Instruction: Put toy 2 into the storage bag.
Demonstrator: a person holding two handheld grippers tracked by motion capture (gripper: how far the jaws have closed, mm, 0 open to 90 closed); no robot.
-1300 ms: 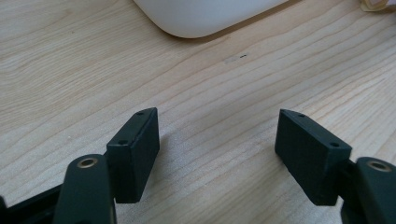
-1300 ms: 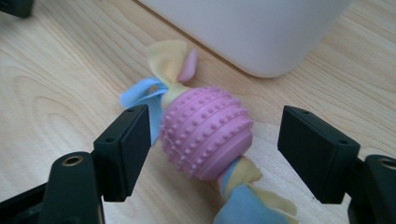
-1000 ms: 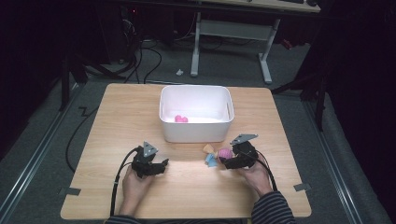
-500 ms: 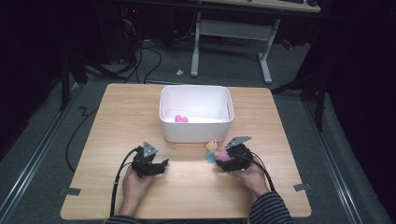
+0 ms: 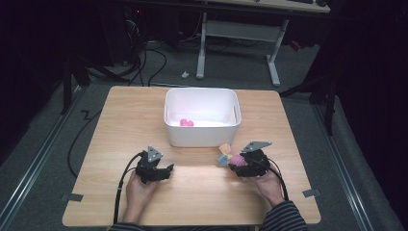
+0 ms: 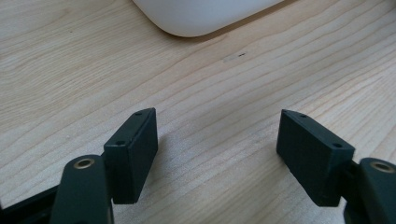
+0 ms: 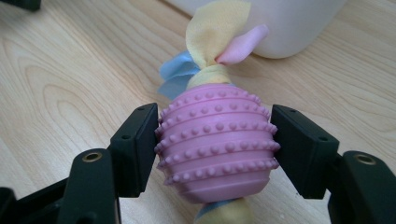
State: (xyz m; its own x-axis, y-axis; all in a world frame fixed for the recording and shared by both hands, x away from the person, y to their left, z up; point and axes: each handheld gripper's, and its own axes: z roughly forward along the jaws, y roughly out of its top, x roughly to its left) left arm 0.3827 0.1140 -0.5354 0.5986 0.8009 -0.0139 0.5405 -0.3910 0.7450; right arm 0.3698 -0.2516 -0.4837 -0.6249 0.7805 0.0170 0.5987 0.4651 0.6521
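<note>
A pink studded rubber ball (image 7: 217, 140) with yellow, blue and pink cloth strips (image 7: 212, 28) knotted through it lies on the wooden table (image 5: 202, 192), just in front of the white bin (image 5: 202, 134). My right gripper (image 7: 215, 144) has just been closing on it, and both pads now press the ball's sides. In the high view the ball (image 5: 236, 161) sits in the right gripper (image 5: 235, 163) near the bin's front right corner. My left gripper (image 6: 217, 135) stands open over bare wood, low on the table at the left (image 5: 168, 171).
The white bin holds a small pink item (image 5: 186, 122) on its floor. Its rounded corner shows in the left gripper view (image 6: 201, 14) and its wall close behind the toy in the right gripper view (image 7: 299, 23). Cables trail from both grippers.
The right gripper has slid a little left over the toy and its jaws have closed on the pink ball. The left hand has kept still.
</note>
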